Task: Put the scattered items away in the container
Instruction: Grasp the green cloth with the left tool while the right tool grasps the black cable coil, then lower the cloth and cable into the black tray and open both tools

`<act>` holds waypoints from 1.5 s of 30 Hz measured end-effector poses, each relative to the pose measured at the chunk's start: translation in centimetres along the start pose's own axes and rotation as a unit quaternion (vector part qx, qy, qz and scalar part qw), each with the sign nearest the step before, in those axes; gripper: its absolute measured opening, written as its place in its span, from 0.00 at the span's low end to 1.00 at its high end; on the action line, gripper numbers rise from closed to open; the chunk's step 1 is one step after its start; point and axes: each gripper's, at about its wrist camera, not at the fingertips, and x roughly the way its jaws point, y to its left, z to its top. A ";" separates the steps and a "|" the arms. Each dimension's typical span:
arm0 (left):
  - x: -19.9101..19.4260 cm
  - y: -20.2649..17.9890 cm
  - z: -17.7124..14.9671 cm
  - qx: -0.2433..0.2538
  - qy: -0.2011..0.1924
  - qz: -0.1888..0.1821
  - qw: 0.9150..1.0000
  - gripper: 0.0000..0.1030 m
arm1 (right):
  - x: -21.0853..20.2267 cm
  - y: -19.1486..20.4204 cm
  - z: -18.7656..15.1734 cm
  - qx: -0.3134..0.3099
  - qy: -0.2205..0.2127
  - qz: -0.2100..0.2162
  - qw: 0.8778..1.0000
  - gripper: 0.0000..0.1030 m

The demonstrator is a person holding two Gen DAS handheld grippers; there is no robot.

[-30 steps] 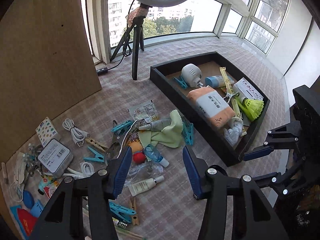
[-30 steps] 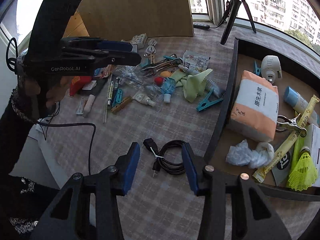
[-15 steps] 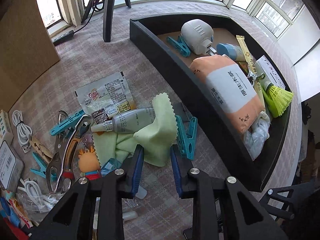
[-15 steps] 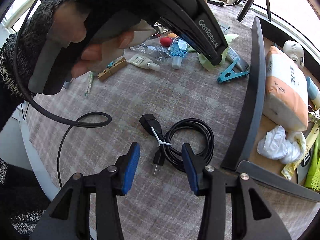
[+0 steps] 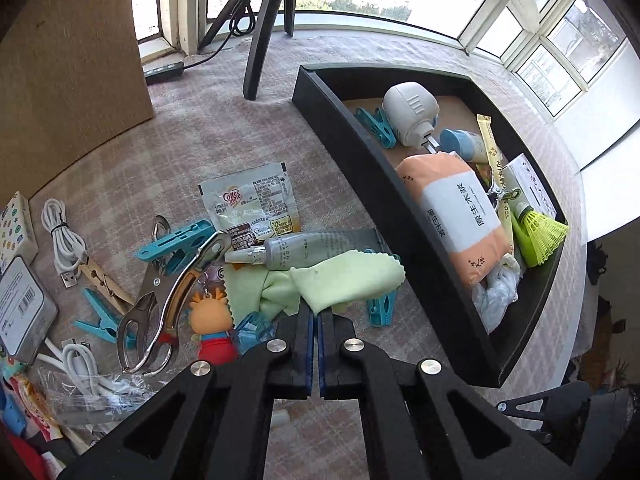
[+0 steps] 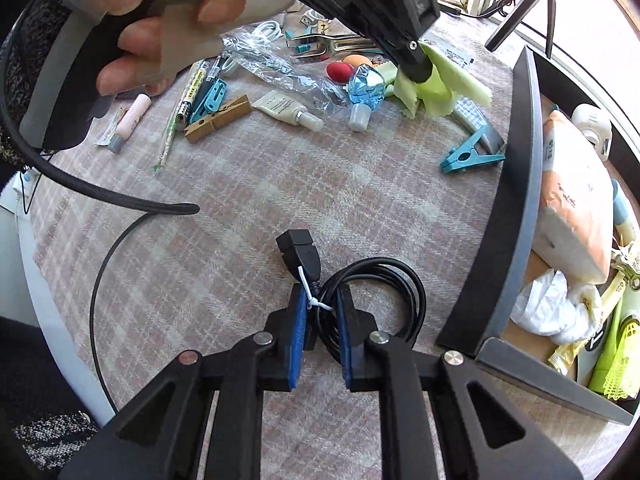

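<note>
Nearest the right wrist camera: right gripper [image 6: 320, 322], blue-padded fingers [image 6: 298, 344] narrowed around the tied waist of a coiled black power cable [image 6: 374, 300], white tie and plug end just ahead; pads apparently touching, firm clamp not certain. Lay on the checked pink-and-grey cloth [image 6: 260, 184], just beside the near corner of the black rectangular tray [image 6: 496, 240]. Judged light, springy, fairly stiff at the bundle; best taken at the tie, where loops cannot splay.

Nearest the left wrist camera: left gripper [image 5: 316, 316], pads pinched shut on a corner of a pale green microfibre cloth [image 5: 344, 278], partly lifted. Judged very light, limp, prone to drag neighbours; edge pinch adequate.

Beneath and beside: teal plastic clothes peg [image 5: 382, 308], grey cosmetic tube [image 5: 304, 248], small orange-haired doll keyring [image 5: 210, 328], steel pliers [image 5: 160, 312], creamer sachet [image 5: 250, 204].

Farther right: same tray [image 5: 400, 208], already holding an orange-and-white tissue pack [image 5: 452, 220], white rounded gadget [image 5: 412, 114], yellow-green shuttlecock [image 5: 540, 236].

Farthest: black tripod leg [image 5: 262, 36], windows.
</note>
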 end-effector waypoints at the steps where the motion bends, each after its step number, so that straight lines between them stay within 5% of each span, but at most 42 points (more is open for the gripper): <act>1: -1.1 0.2 -0.1 0.000 -0.009 0.000 1.000 0.00 | -0.5 -0.3 0.0 0.012 -0.006 0.019 1.000 0.14; 7: -7.3 1.4 -1.1 -0.007 -0.064 0.008 0.998 0.00 | -3.9 -1.5 0.0 0.084 -0.060 0.091 0.991 0.14; 12: -10.2 1.0 -0.9 -0.012 -0.094 -0.001 0.996 0.00 | -7.2 -1.9 0.0 0.122 -0.117 0.092 0.981 0.14; 23: -8.0 -7.5 2.7 0.025 -0.112 -0.054 0.992 0.00 | -15.5 -13.8 -0.7 0.214 -0.196 -0.044 0.956 0.14; 35: -3.1 -18.3 10.2 0.081 -0.092 -0.098 0.988 0.01 | -20.0 -27.7 1.2 0.277 -0.218 -0.147 0.924 0.14; 37: -2.3 -19.3 11.0 0.089 -0.087 -0.097 0.988 0.07 | -19.6 -29.4 2.1 0.275 -0.210 -0.126 0.930 0.18; 39: -1.5 -19.9 11.6 0.087 -0.070 -0.073 0.991 0.46 | -19.4 -30.7 2.6 0.293 -0.192 -0.128 0.928 0.43; 45: -2.5 -18.4 11.0 0.070 -0.084 -0.072 0.991 0.47 | -21.2 -30.4 2.5 0.303 -0.229 -0.135 0.915 0.47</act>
